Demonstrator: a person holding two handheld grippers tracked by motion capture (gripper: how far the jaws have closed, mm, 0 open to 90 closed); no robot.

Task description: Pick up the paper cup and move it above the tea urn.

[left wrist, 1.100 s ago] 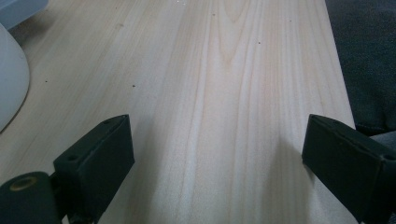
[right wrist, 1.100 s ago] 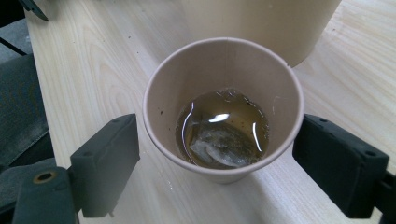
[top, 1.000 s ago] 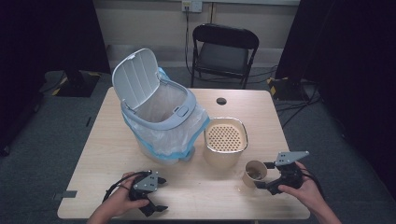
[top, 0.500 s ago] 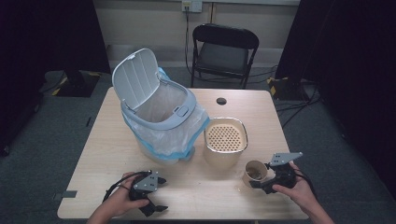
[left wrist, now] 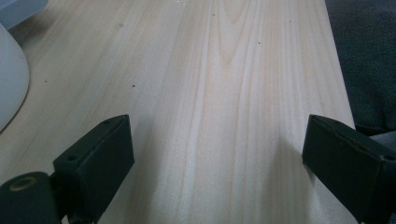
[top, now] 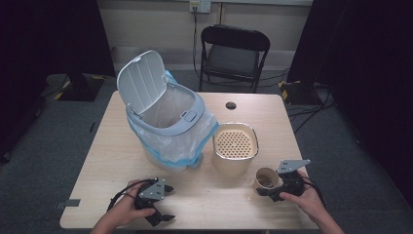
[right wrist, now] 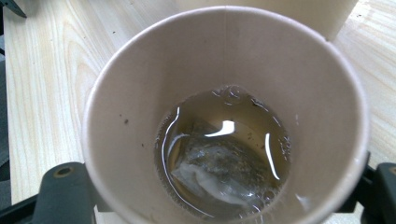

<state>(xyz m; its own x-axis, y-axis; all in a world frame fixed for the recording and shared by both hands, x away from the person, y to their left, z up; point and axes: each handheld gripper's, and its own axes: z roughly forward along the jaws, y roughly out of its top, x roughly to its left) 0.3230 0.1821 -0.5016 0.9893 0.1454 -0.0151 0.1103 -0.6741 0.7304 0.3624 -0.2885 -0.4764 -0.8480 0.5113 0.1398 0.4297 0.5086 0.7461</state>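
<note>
A paper cup (top: 267,178) stands on the wooden bench (top: 243,209) in the lower right of the high view, just below and to the right of a tan container with a perforated top (top: 235,144). The right gripper (top: 272,191) sits against the cup's near side, held by the person's right hand (top: 304,200). In the right gripper view the cup (right wrist: 224,93) stands between the two black fingers (right wrist: 65,189), one low at the left and one low at the right; they have just been closing around it, and both sit right at its wall, though whether they already press on it cannot be told. Inside the cup lies a tea bag (right wrist: 215,175) in a shallow pool of brownish liquid.

In the lower left of the high view the left gripper (top: 163,218) rests on the bench in the person's left hand (top: 124,212). Its fingers (left wrist: 100,156) stand wide apart over bare wood with nothing between them.

A white bin with a raised lid and a plastic liner (top: 168,124) fills the upper left part of the bench, and a black folding chair (top: 234,53) stands beyond the far edge.
</note>
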